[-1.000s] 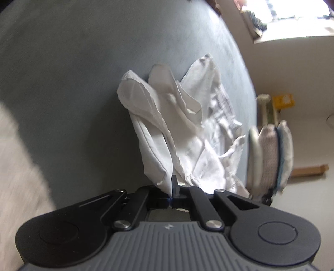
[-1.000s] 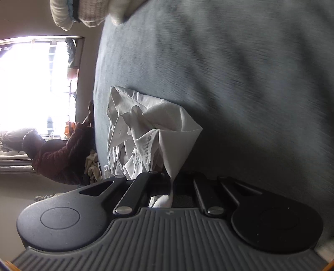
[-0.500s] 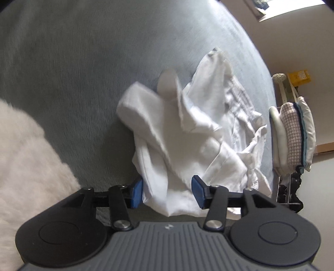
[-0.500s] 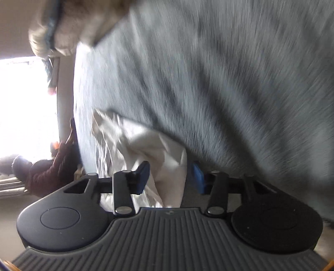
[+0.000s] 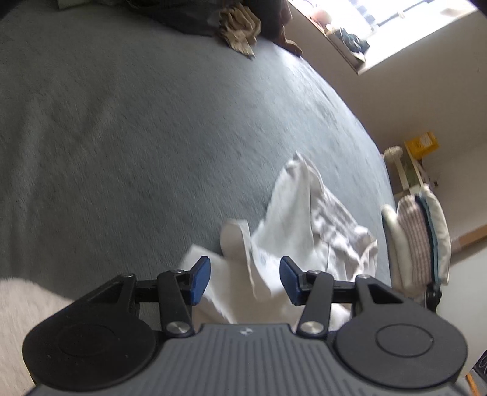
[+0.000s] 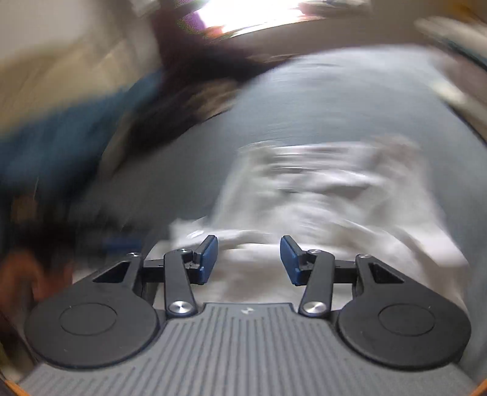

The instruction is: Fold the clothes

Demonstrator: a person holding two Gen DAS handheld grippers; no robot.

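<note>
A crumpled white garment [image 5: 304, 228] lies on the grey-blue bed surface [image 5: 137, 137], low and right of centre in the left wrist view. My left gripper [image 5: 245, 281] is open just above its near edge, holding nothing. In the blurred right wrist view the same white garment [image 6: 328, 207] lies spread ahead. My right gripper [image 6: 249, 259] is open over its near edge and empty.
A stack of folded clothes [image 5: 417, 240] sits on a stand off the bed's right edge. A fluffy white blanket [image 5: 21, 307] lies at the lower left. Dark clothes and a tan item [image 5: 240, 27] lie at the bed's far side. A blue shape [image 6: 70, 143] blurs at left.
Both grippers opened and let go of the white garment, which dropped onto the bed in a heap. Both then pulled back and swung; the right view now blurs heavily.
</note>
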